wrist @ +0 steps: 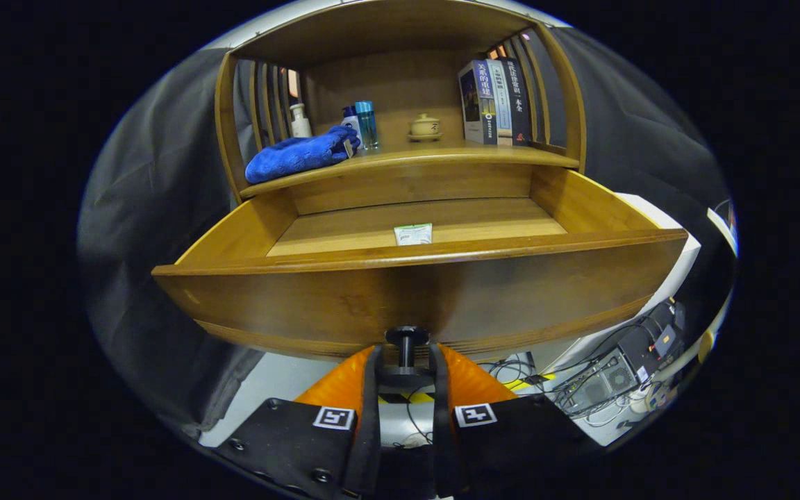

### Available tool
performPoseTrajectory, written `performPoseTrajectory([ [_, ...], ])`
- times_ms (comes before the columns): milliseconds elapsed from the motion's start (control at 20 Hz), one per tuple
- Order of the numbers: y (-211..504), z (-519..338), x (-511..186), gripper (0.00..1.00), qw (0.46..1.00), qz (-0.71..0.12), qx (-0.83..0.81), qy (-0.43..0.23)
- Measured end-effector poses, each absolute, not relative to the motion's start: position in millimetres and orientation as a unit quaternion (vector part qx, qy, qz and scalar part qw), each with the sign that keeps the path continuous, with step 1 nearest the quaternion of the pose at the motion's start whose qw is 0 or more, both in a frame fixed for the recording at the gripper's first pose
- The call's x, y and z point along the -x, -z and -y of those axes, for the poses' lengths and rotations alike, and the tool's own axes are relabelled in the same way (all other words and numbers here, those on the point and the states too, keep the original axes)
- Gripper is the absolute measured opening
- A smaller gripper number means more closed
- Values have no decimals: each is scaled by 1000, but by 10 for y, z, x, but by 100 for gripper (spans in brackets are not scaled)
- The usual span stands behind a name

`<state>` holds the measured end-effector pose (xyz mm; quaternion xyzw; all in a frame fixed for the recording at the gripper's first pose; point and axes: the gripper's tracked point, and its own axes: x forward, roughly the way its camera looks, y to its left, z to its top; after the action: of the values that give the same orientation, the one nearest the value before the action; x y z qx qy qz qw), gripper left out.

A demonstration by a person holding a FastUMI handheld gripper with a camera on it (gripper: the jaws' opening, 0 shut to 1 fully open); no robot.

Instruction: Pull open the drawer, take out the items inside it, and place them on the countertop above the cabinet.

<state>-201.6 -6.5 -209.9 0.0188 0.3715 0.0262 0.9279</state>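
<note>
My gripper (405, 361) clamped on the dark round knob (406, 340) of the pulled-out brown wooden drawer (414, 292), where a small white-green sachet (413, 234) lies near the front wall (I should release squarely, then reach over).

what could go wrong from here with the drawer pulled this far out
The gripper is shut on the drawer knob; pulling further may drag the drawer off its runners. The small packet lies flat against the front wall, so it may be awkward to pinch. The countertop is crowded, leaving little free room.
</note>
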Motion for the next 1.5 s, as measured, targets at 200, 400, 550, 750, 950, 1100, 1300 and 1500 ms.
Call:
performPoseTrajectory([
  [200, 1895, 66, 1988, 52, 941, -335, 6, -38],
  [400, 1545, 59, 1955, 69, 953, -298, 24, -40],
  [550, 1184, -3, 1879, 79, 964, -262, -1, -46],
  [750, 772, -1, 1569, 82, 971, -233, -25, -39],
  [950, 722, 112, 1100, 87, 962, -272, -17, -10],
  [1100, 801, 63, 756, 93, 952, -306, 6, -14],
  [1300, 1265, -141, 570, 93, 909, -414, 2, -46],
  [1500, 1793, -115, 513, 92, 850, -524, -48, -25],
])
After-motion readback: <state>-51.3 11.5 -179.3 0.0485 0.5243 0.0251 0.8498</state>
